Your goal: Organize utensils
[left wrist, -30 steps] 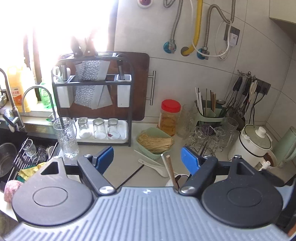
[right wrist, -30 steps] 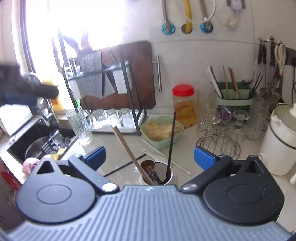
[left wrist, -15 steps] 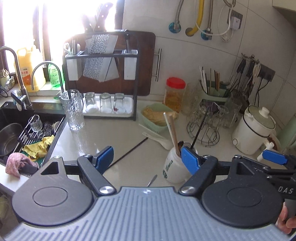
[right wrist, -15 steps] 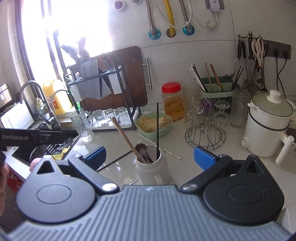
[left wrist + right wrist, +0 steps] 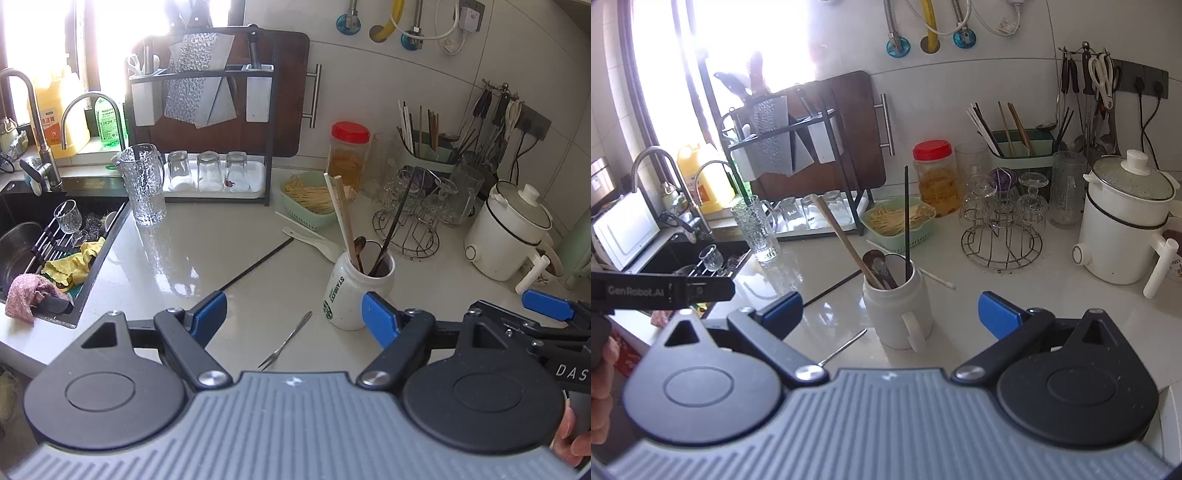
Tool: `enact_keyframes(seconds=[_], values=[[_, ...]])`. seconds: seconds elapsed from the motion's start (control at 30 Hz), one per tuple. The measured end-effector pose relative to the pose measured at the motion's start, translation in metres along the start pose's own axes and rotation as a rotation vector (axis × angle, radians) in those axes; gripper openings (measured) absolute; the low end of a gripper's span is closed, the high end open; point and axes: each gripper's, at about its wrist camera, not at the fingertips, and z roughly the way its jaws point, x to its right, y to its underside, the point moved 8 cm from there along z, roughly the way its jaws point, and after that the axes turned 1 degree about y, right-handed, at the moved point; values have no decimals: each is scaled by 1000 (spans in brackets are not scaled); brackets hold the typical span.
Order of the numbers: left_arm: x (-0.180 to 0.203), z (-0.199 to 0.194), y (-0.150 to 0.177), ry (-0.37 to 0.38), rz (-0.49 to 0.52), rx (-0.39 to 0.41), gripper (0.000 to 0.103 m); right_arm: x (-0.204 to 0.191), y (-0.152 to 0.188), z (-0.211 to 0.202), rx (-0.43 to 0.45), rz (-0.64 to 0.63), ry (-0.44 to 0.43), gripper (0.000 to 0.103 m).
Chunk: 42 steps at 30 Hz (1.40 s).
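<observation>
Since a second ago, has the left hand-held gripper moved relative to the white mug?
Yes. In the left wrist view the left hand-held gripper has pulled back from the white mug, which now shows whole between its open jaws.

Open left tool (image 5: 295, 314) above small fork (image 5: 285, 340) beside mug (image 5: 356, 286)
</observation>
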Motion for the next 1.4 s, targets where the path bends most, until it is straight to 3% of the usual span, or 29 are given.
enact_keyframes(seconds=[0.43,0.7,1.4], values=[[-10,10,-10,-31,-18,17,95,7,4,5,12,17,34,103],[-12,7,-10,-15,-23,32,97,8,3,8,24,25,47,103],[-19,19,-3,-36,-37,-18,97,7,4,4,45,14,65,103]])
